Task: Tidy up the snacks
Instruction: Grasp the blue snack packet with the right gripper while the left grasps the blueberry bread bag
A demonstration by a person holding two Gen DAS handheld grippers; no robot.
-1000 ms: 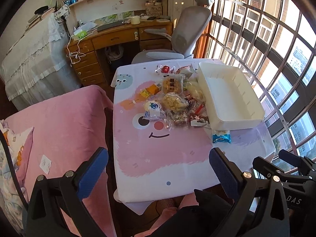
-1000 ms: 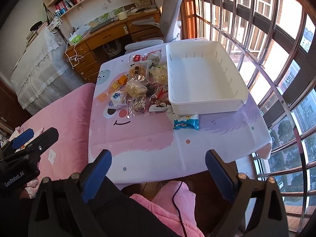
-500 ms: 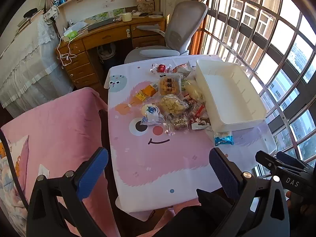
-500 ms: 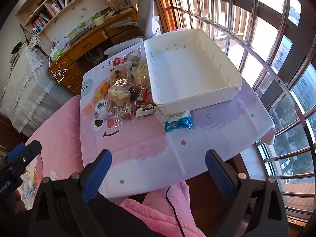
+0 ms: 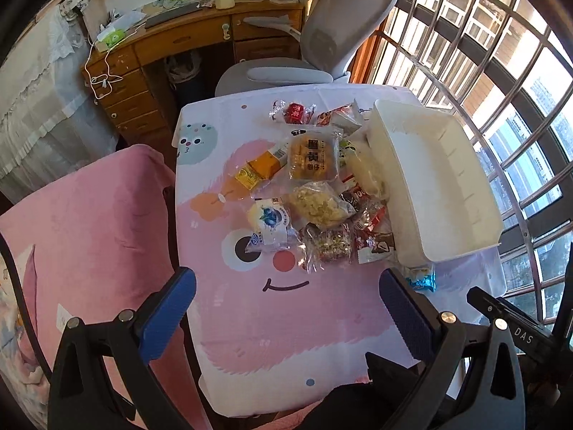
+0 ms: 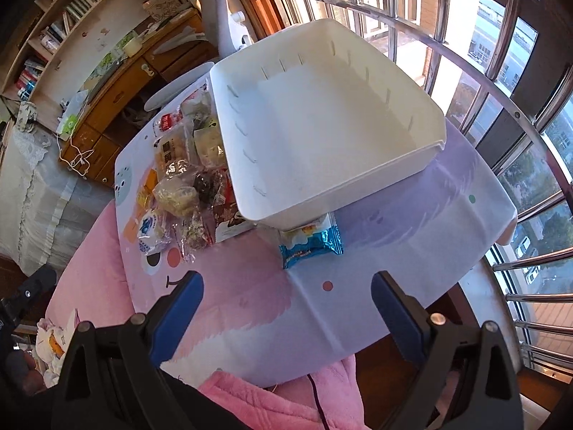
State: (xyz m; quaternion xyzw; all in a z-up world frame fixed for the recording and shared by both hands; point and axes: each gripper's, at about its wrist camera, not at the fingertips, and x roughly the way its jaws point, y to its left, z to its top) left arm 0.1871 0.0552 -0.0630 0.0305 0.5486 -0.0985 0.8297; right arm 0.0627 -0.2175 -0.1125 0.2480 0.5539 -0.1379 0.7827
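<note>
Both hand-held tools hang above the near edge of the table, the left gripper [image 5: 286, 308] and right gripper [image 6: 286, 304] each spread wide with nothing between the fingers. Beyond them the snacks [image 5: 315, 186] lie heaped on the cartoon tablecloth [image 5: 286, 322] beside the white bin [image 6: 322, 114], one blue packet [image 6: 311, 243] partly under its front edge. The bin is empty: sorting appears not yet begun.

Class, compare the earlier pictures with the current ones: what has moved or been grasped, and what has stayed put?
Both grippers moved in toward the table: the left gripper nearer the snack pile, the right gripper nearer the white bin and blue packet. Nothing was grasped; jaws stayed open, snacks and bin stayed put.
</note>
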